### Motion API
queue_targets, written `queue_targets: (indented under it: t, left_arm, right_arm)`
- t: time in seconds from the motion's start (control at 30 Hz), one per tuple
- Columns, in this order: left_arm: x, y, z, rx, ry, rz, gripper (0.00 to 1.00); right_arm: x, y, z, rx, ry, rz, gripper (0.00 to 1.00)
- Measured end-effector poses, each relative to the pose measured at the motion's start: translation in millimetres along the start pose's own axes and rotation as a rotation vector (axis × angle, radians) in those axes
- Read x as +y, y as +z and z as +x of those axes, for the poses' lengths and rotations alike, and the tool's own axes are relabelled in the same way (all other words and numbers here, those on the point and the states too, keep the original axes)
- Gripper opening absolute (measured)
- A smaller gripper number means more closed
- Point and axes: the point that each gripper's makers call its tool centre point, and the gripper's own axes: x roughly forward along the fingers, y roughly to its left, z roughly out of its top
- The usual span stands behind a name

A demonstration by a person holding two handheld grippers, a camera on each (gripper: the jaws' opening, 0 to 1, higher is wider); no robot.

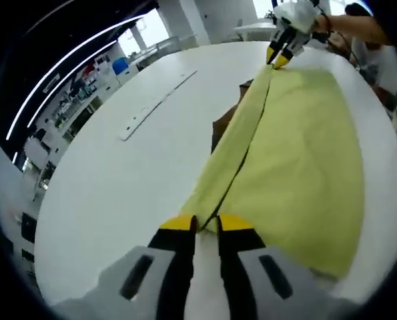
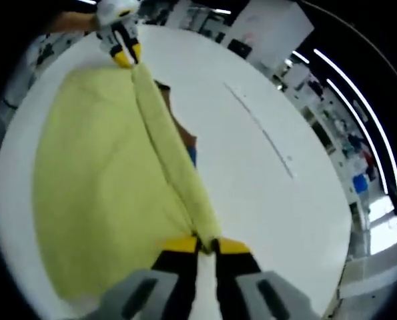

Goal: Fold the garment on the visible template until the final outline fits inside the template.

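Observation:
A yellow-green garment (image 1: pixel 305 160) lies spread on the white table (image 1: pixel 118 180). One edge is pulled up into a taut ridge between my two grippers. In the left gripper view my left gripper (image 1: pixel 207 223) is shut on the near end of that ridge. My right gripper (image 1: pixel 280 57) pinches the far end. In the right gripper view my right gripper (image 2: pixel 207 245) is shut on the garment (image 2: pixel 98 187), and my left gripper (image 2: pixel 126 56) holds the far end. A brown template (image 1: pixel 223 125) peeks out beside the raised edge, mostly hidden under the cloth. It appears as a dark patch (image 2: pixel 183 128) in the right gripper view.
A long white strip (image 1: pixel 155 107) lies on the table beside the garment, seen as a thin line (image 2: pixel 259 128) in the right gripper view. A person's arm and body (image 1: pixel 375 50) are at the far table edge. Shelves and windows stand beyond the table.

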Motion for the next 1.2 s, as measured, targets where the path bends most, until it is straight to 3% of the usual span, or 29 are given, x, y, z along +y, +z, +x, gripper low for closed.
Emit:
queue_targets:
  t: [0.1,0.27,0.43,0.63,0.77,0.87,1.0,1.1,1.2]
  left_arm:
    - [-5.5,1.0,2.6,0.005,-0.002,0.015,0.00]
    - [0.4,1.5,0.0,0.024,0.024,0.055,0.00]
    - [15.8,13.5,-8.2,-0.022,0.086,0.033,0.00]
    - [28.5,23.1,-12.8,-0.077,0.115,-0.072,0.00]
    - [38.9,16.5,-14.6,-0.056,0.169,-0.129,0.00]
    - [38.5,11.1,-18.0,-0.048,0.176,-0.213,0.09]
    - [42.8,8.5,-20.9,-0.079,0.175,-0.304,0.20]
    - [40.6,5.9,-20.6,-0.068,0.167,-0.287,0.20]
    - [34.2,4.4,-22.0,-0.036,0.148,-0.175,0.22]
  right_arm:
    - [0.0,-0.1,0.3,0.001,-0.004,0.008,0.01]
    - [-4.8,2.1,-3.5,-0.008,-0.023,0.029,0.00]
    - [-10.2,5.2,-8.4,-0.029,-0.036,0.059,0.00]
    - [-23.1,12.8,-9.3,-0.073,-0.087,0.154,0.00]
    - [-29.9,15.5,-12.1,-0.098,-0.098,0.218,0.00]
    - [-29.3,14.3,-15.5,-0.096,-0.103,0.233,0.05]
    - [-35.3,13.4,-17.3,-0.124,-0.122,0.345,0.04]
    - [-36.6,13.8,-14.8,-0.115,-0.129,0.326,0.07]
    - [-33.3,12.6,-14.4,-0.107,-0.117,0.325,0.10]
